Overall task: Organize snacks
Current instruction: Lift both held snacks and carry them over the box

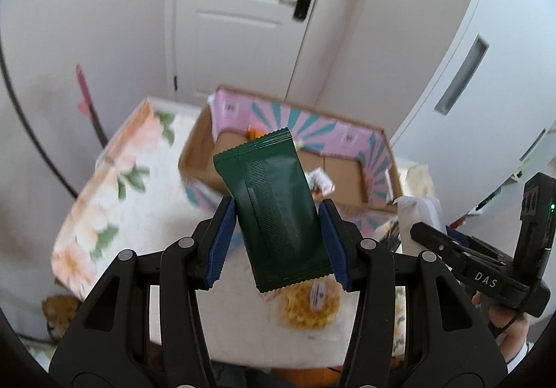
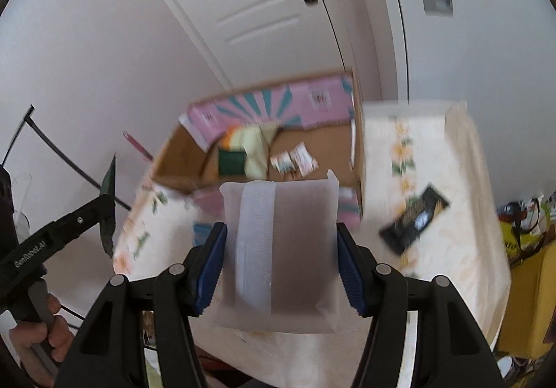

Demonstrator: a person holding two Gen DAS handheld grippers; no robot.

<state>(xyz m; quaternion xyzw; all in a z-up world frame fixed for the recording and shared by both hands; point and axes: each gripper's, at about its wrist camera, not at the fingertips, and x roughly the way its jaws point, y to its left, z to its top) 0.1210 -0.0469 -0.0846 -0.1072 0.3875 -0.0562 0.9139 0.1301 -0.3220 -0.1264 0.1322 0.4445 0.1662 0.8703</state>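
My left gripper (image 1: 278,238) is shut on a dark green snack packet (image 1: 274,214), held above the table in front of the open cardboard box (image 1: 375,176). My right gripper (image 2: 281,266) is shut on a white translucent snack packet (image 2: 281,249) with a brownish content, also held above the table short of the box (image 2: 180,158). The box has pink and teal flaps and holds several snacks: a green packet (image 2: 231,160), a pale yellow one (image 2: 255,151) and small white sachets (image 2: 295,160). The right gripper shows in the left wrist view (image 1: 431,231), the left gripper in the right wrist view (image 2: 104,210).
The table has a floral cloth (image 1: 139,186). A yellow snack pack (image 1: 309,304) lies on it below my left gripper. A black snack packet (image 2: 413,217) lies on the cloth right of the box. A white door (image 1: 243,5) and cabinet (image 1: 469,75) stand behind.
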